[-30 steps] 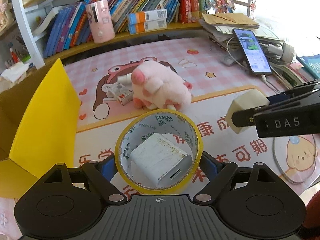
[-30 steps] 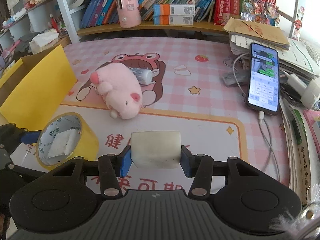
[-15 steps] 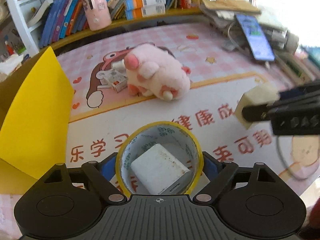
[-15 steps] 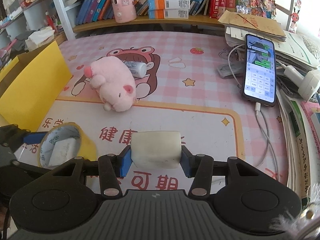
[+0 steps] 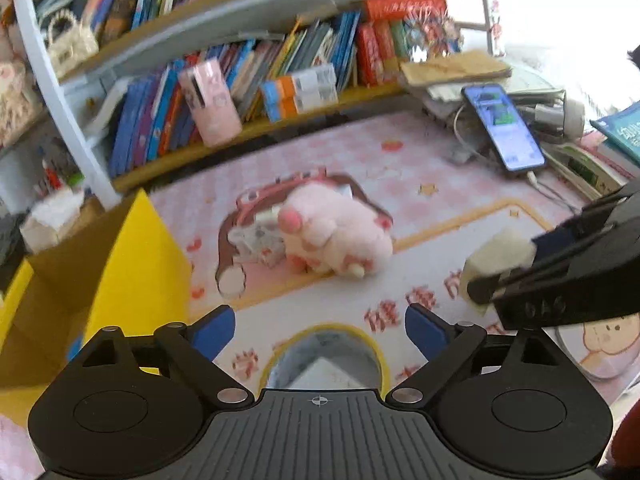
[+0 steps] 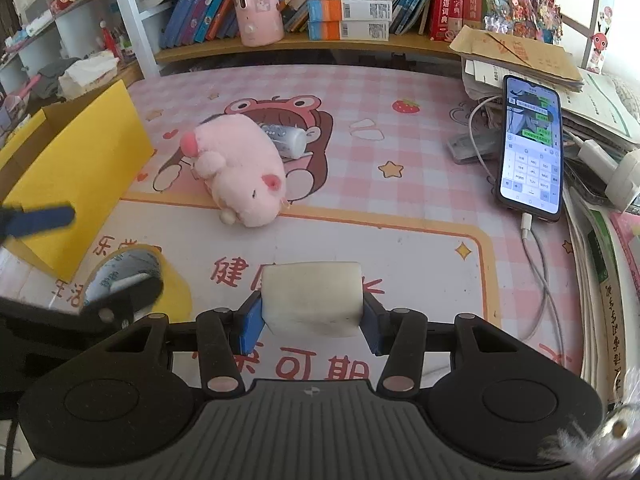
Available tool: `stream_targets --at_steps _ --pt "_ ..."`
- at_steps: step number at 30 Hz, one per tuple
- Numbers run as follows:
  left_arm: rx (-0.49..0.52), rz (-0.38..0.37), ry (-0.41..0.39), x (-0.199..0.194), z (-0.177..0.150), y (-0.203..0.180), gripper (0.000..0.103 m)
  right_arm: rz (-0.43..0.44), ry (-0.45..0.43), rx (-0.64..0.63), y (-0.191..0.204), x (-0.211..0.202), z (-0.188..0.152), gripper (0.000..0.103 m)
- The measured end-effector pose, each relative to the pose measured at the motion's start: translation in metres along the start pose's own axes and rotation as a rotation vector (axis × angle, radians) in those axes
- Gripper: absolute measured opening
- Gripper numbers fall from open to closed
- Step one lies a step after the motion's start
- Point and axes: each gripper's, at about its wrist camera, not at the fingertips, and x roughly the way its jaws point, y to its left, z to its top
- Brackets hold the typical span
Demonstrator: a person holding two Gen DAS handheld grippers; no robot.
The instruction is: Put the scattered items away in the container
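The left claw (image 5: 320, 330) has let go of the yellow roll of packing tape (image 5: 326, 354) it was clamped on a moment ago: its jaws have just been opening, its blue pads now stand wide and clear of the roll, and it has lifted, so the roll sits low in its view, half hidden behind the claw's body. The roll rests on the desk's pink cartoon mat (image 6: 400, 248) with a small white plug-like block (image 5: 324, 372) inside its ring. From the right wrist view the same tape roll (image 6: 132, 276) lies just in front of the yellow cardboard box (image 6: 76, 184), which stands at the desk's left edge, and the left claw's blue fingertip (image 6: 40, 218) hangs above it.

The right claw (image 6: 312, 312) has not shifted. Its jaws are narrow, pressed on both sides of a cream-white rounded block (image 6: 314, 300) held off the mat.

Further back a pink plush pig (image 6: 240, 172) lies on its side in the middle of the mat, with a small white bottle (image 6: 288, 140) touching its back. A lit smartphone (image 6: 532, 148) on a white cable leans against a pile of papers at the right, and a pink cylindrical holder (image 6: 258, 8) stands on the bookshelf (image 6: 320, 42) behind.
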Motion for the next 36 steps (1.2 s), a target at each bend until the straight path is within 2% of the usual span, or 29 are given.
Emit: stream_targets --at_steps 2,3,4,6,8,11,12,13,15,16,18,20,21,23,24,26,27,28,29,30,31,32,33,34,35,36 --pt "-0.063 -0.013 0.011 -0.002 -0.003 0.009 0.093 -0.001 -0.004 0.001 0.000 0.000 0.001 0.047" --pt "-0.094 -0.011 0.011 -0.003 -0.006 0.014 0.089 0.002 -0.002 0.001 0.000 0.001 0.001 0.047" --pt "-0.134 -0.007 0.008 -0.005 -0.008 0.022 0.068 0.005 0.001 -0.001 0.001 0.002 0.001 0.047" --pt "-0.210 0.003 0.020 -0.007 -0.011 0.037 0.041 0.012 0.004 -0.005 0.003 0.003 0.001 0.047" --pt "-0.264 0.014 0.040 -0.006 -0.017 0.047 0.040 0.016 0.006 -0.008 0.004 0.004 0.002 0.047" --pt "-0.298 0.029 0.141 0.010 -0.027 0.053 0.030 0.022 0.018 -0.012 0.006 0.008 0.002 0.047" --pt "-0.313 0.017 0.166 0.015 -0.031 0.055 0.022 0.024 0.021 -0.016 0.007 0.009 0.002 0.047" --pt "-0.323 0.017 0.158 0.017 -0.033 0.056 0.013 0.026 0.022 -0.021 0.008 0.009 0.002 0.047" --pt "-0.317 0.006 0.167 0.023 -0.029 0.056 0.005 0.028 0.025 -0.028 0.009 0.011 0.003 0.047" --pt "-0.334 -0.010 0.158 0.021 -0.027 0.056 0.006 0.028 0.026 -0.029 0.009 0.011 0.003 0.047" --pt "-0.381 -0.070 0.063 0.001 -0.020 0.056 0.007 0.025 0.022 -0.027 0.009 0.010 0.003 0.047" --pt "-0.328 -0.067 -0.042 -0.018 -0.008 0.047 0.004 0.019 0.021 -0.019 0.008 0.011 0.003 0.047" --pt "-0.318 -0.078 -0.034 -0.013 -0.008 0.047 0.006 0.017 0.023 -0.014 0.006 0.011 0.003 0.047" --pt "-0.386 -0.089 0.106 0.012 -0.018 0.053 0.005 0.018 0.023 -0.010 0.005 0.011 0.003 0.047" --pt "-0.389 -0.080 0.114 0.011 -0.018 0.053 0.007 0.019 0.019 -0.014 0.006 0.010 0.003 0.047" --pt "-0.320 -0.078 -0.006 -0.011 -0.008 0.045 0.009 0.018 0.010 -0.017 0.005 0.008 0.003 0.047" --pt "-0.292 -0.064 -0.033 -0.013 -0.005 0.041 0.007 0.016 0.016 -0.011 0.004 0.008 0.002 0.047" --pt "-0.295 -0.059 -0.002 -0.004 -0.007 0.042 0.005 0.013 0.024 -0.008 0.004 0.010 0.002 0.047" --pt "-0.340 -0.055 0.064 0.006 -0.011 0.047 0.005 0.015 0.028 -0.008 0.003 0.010 0.002 0.047" --pt "-0.393 -0.065 0.060 0.002 -0.012 0.052 0.006 0.018 0.025 -0.012 0.003 0.009 0.001 0.047" --pt "-0.393 -0.102 -0.014 -0.014 -0.005 0.050 0.007 0.018 0.018 -0.020 0.004 0.007 0.001 0.047" --pt "-0.357 -0.122 -0.109 -0.033 0.005 0.044 0.000 0.016 0.016 -0.022 0.004 0.006 0.000 0.047" --pt "-0.320 -0.119 -0.177 -0.045 0.009 0.040 0.000 0.012 0.023 -0.016 0.003 0.007 0.000 0.047" --pt "-0.288 -0.098 -0.174 -0.043 0.009 0.037 0.000 0.008 0.032 -0.012 0.002 0.008 0.000 0.047" --pt "-0.298 -0.086 -0.081 -0.023 0.002 0.040 0.000 0.009 0.034 -0.011 0.002 0.008 -0.001 0.047" --pt "-0.337 -0.084 -0.066 -0.014 -0.008 0.045 0.000 0.013 0.030 -0.013 0.002 0.007 -0.001 0.047"
